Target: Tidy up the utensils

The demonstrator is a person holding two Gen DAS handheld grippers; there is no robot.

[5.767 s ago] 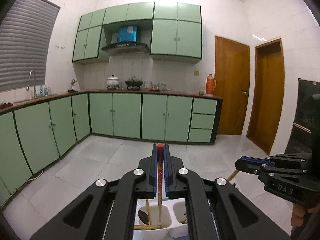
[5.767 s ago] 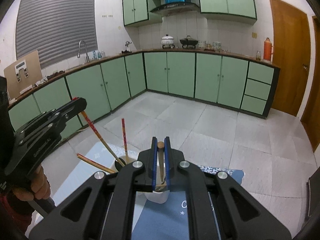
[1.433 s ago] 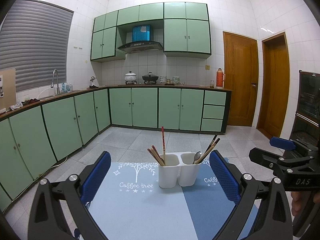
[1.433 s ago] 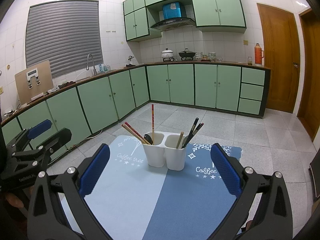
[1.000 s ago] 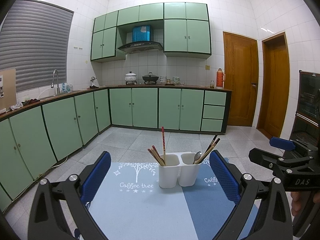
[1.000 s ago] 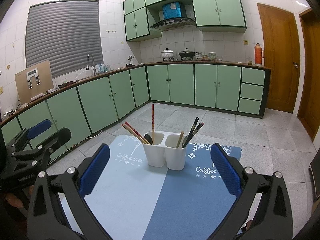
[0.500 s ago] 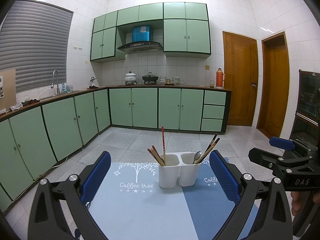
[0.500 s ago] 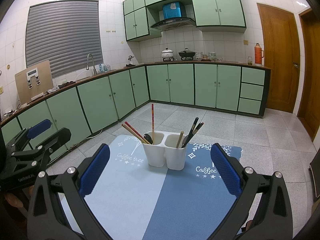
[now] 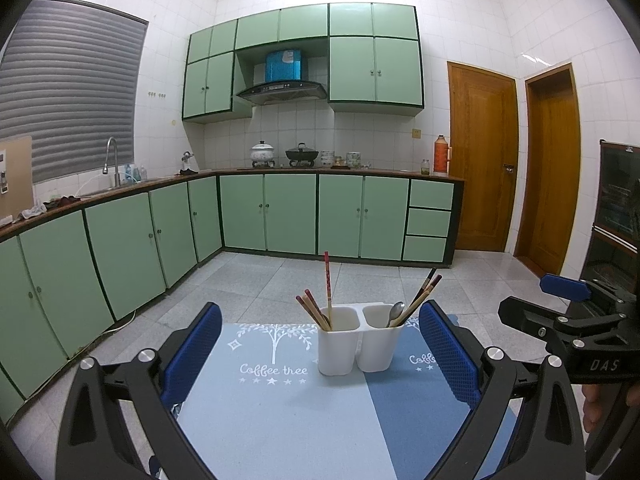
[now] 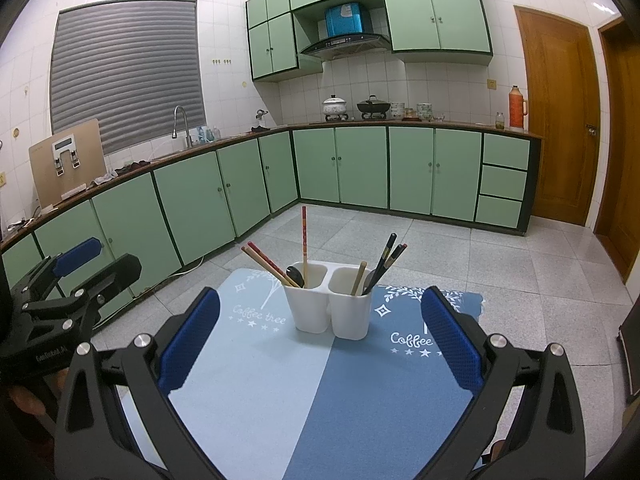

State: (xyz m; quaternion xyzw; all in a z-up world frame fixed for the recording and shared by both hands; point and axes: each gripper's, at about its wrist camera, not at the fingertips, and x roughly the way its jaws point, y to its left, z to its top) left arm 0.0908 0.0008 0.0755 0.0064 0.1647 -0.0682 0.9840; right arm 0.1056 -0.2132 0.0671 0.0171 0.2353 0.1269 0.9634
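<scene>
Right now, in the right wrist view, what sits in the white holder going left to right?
Slanted red-tipped chopsticks → dark spoon → upright red chopstick → wooden handle → black chopsticks, all standing in the white holder.

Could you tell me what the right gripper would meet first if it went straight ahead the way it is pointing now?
Most likely the white two-compartment holder on the blue mat. The right gripper is open and the holder sits nearly centred between its fingers, with only bare mat before it. Depth is unclear, and it might skim over the mat first.
</scene>
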